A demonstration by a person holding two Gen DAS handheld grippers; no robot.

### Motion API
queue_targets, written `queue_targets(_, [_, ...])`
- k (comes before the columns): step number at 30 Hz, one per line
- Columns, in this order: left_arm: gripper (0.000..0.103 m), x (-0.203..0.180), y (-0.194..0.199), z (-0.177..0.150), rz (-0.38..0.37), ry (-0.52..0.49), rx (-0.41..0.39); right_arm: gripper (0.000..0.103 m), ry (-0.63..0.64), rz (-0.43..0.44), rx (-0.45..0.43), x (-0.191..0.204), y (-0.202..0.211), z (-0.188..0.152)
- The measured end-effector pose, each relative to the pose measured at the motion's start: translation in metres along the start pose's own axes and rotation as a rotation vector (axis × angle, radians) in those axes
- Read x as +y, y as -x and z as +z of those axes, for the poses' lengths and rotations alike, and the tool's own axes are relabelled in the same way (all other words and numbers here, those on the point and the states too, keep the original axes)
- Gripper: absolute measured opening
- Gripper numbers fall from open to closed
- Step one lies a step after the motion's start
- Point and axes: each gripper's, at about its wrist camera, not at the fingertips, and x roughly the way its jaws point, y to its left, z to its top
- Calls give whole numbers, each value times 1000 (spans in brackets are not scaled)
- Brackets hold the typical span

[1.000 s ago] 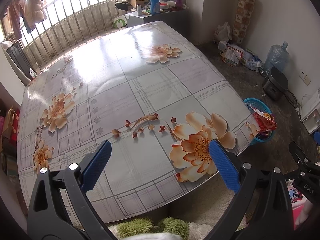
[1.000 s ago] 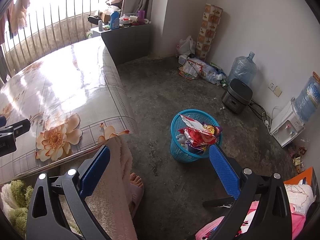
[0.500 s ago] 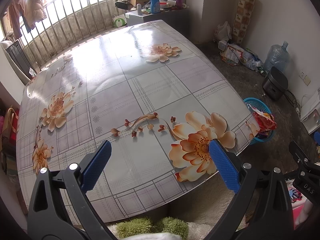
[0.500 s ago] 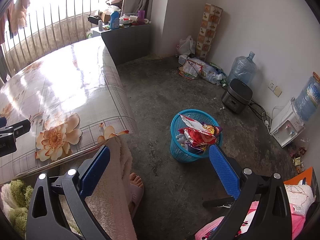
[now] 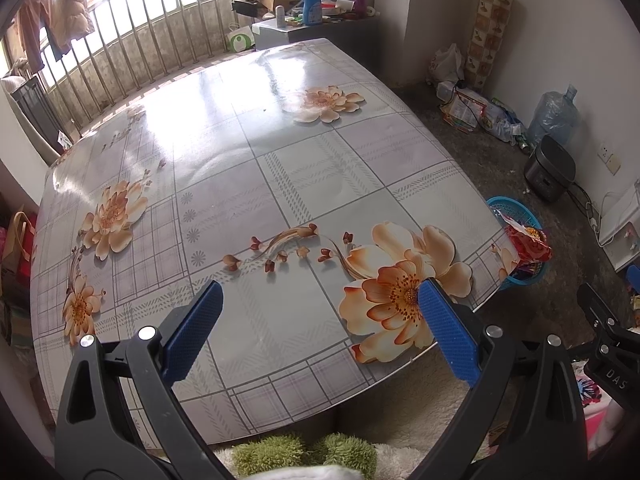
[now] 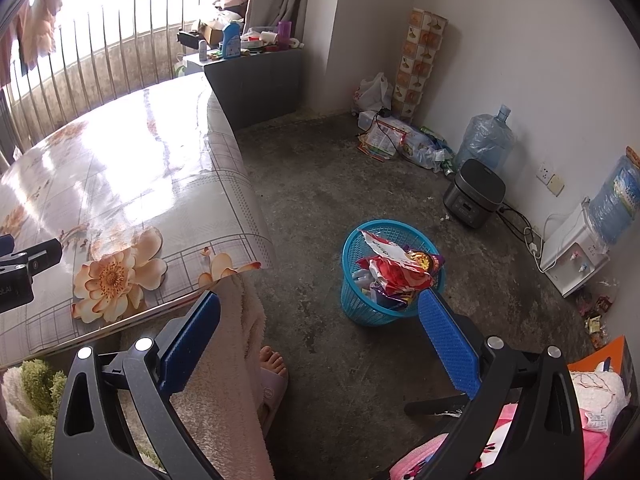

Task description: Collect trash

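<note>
Hovering spread and empty, the left gripper (image 5: pixel 320 332) faces a bare table (image 5: pixel 248 168); the right gripper (image 6: pixel 320 336), equally wide and empty, looks down at the bin (image 6: pixel 356 308) on the floor beside the table, already stuffed with wrappers (image 6: pixel 396 268). Any next pickup probably means scanning low, toward litter (image 6: pixel 596 316) by the wall, and approaching it flat.

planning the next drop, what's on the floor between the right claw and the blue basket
Nothing: in the right wrist view only bare concrete floor separates the open right claw from the blue basket, which already holds wrappers.
</note>
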Motion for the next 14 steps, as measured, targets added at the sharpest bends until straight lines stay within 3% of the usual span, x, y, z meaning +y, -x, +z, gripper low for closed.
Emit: queue_targets(14, [94,-1,1,-2,-6,10,6,96,-3,1,-1,0,0,1])
